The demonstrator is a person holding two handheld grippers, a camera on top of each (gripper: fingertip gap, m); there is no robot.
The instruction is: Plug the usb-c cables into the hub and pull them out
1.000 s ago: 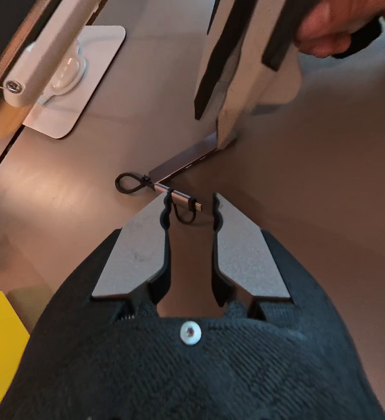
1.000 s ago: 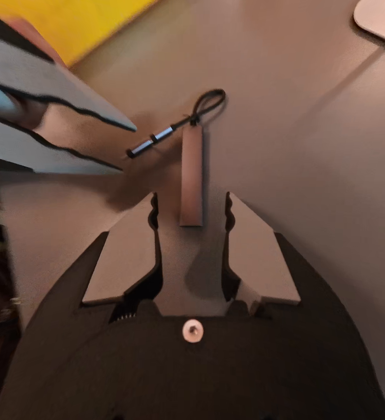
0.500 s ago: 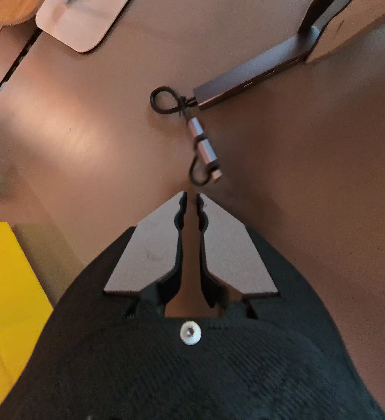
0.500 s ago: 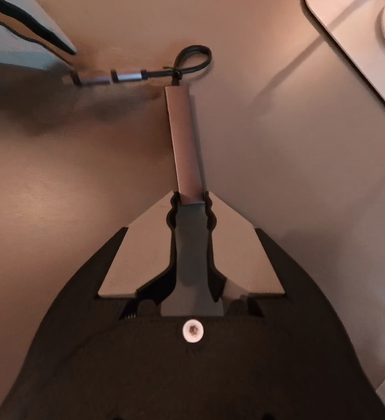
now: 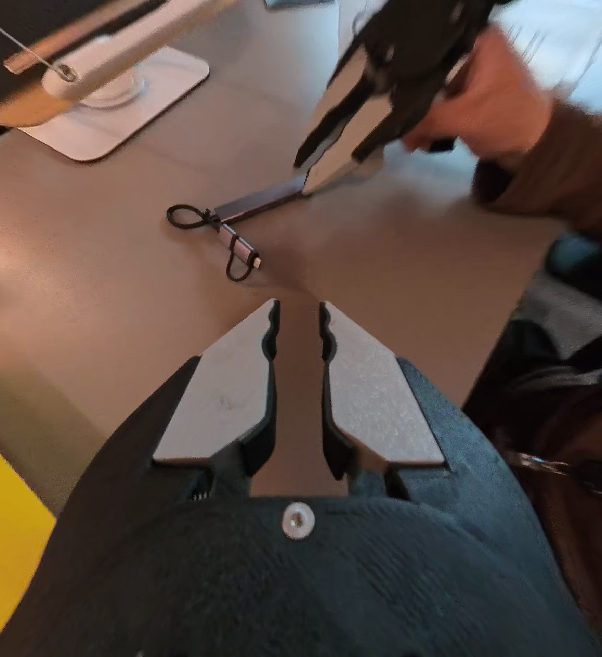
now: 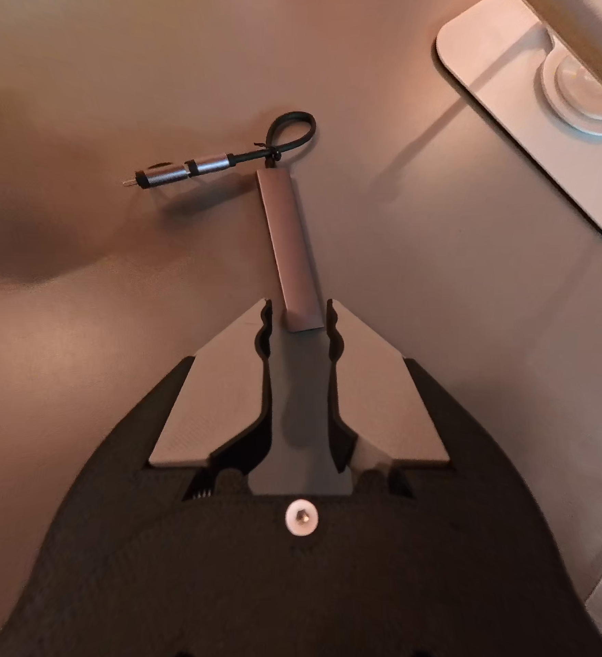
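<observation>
A slim dark grey hub [image 6: 289,231] lies flat on the brown table, with a short black cable looped [image 6: 292,131] at its far end. The cable's silver USB-C plug [image 6: 171,174] lies loose on the table left of the hub, plugged into nothing. My right gripper [image 6: 299,306] is open, its fingertips either side of the hub's near end. In the left wrist view the hub [image 5: 260,206] and plug [image 5: 239,245] lie ahead of my left gripper [image 5: 297,307], which is open a little, empty, and short of the plug. The right gripper [image 5: 328,167] shows there at the hub's far end.
A white monitor stand base [image 6: 505,106] sits right of the hub; it also shows in the left wrist view [image 5: 114,117] at the far left. A yellow object [image 5: 1,533] lies at the near left. The table edge [image 5: 505,320] runs along the right. A hand [image 5: 488,106] holds the right gripper.
My right gripper, shut on the hub's end half a second ago, has opened around it. My left gripper has drawn back from the plug and its narrow gap has widened a little.
</observation>
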